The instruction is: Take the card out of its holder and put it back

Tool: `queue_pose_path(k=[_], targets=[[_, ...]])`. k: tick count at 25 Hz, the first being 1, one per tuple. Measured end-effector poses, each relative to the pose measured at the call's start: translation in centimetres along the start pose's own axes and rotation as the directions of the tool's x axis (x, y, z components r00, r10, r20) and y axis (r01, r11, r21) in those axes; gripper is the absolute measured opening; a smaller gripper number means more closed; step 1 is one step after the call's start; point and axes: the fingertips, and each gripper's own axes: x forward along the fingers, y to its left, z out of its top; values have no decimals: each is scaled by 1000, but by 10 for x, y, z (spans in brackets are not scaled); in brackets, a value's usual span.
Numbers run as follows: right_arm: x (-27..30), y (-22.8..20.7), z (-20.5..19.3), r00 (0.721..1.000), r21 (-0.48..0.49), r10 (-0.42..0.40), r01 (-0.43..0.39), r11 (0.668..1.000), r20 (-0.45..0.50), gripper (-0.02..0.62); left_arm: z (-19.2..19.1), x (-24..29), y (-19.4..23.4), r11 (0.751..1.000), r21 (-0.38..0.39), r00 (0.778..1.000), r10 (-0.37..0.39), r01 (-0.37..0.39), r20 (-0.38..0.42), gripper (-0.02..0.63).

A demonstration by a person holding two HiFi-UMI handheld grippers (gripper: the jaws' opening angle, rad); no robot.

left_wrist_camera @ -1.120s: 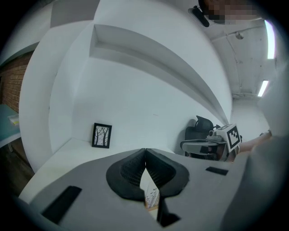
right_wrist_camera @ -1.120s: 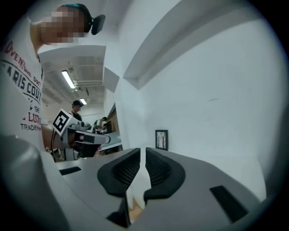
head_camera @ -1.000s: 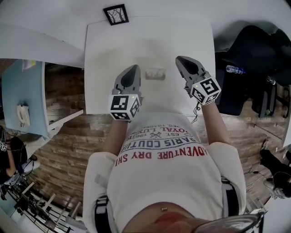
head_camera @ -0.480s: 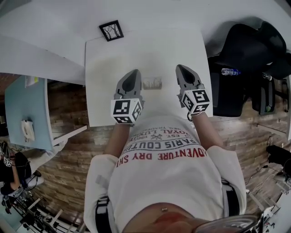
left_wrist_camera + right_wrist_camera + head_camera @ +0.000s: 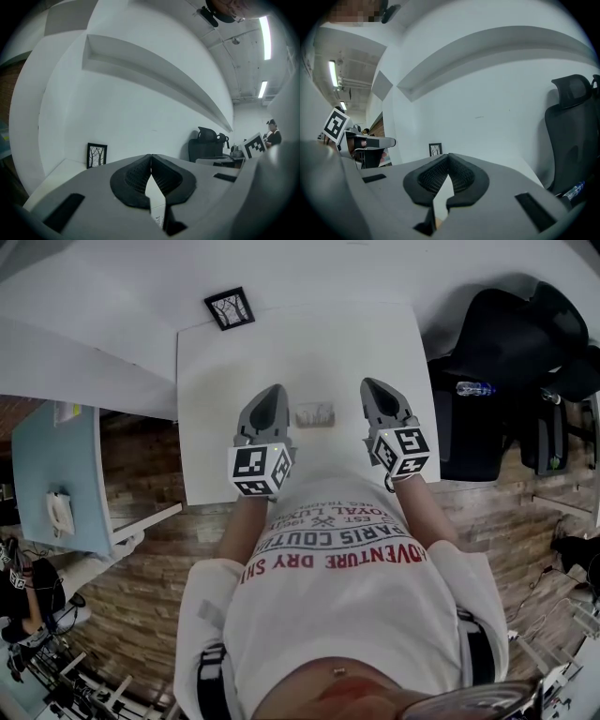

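The card holder (image 5: 315,414), a small pale case, lies flat on the white table (image 5: 216,381) between my two grippers. My left gripper (image 5: 275,392) hovers just left of it, jaws together and nothing between them. To the holder's right, my right gripper (image 5: 372,388) is shut and empty as well. Both point away from the person toward the wall. In the left gripper view the left gripper (image 5: 151,156) shows its pads meeting at the tip. The right gripper (image 5: 449,155) looks the same in its own view. Neither gripper view shows the holder.
A small black picture frame (image 5: 230,307) stands at the table's far left corner, also visible as the frame (image 5: 96,155) and the frame (image 5: 435,149). A black office chair (image 5: 506,343) with a water bottle (image 5: 473,388) stands right of the table. A white wall runs behind.
My right gripper has turned and drawn a little closer to the holder. The left gripper has hardly shifted. The head camera has tilted slightly.
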Motion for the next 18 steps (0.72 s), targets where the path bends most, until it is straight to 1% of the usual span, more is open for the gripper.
queue_pose_path(k=[12, 18], targets=[[-3, 8, -2, 1000, 27, 29, -29, 999, 5, 25, -5, -11, 4, 1000, -7, 1000, 27, -27, -8, 26], [-4, 12, -7, 999, 13, 31, -31, 999, -13, 25, -8, -16, 5, 999, -6, 999, 36, -36, -10, 26]])
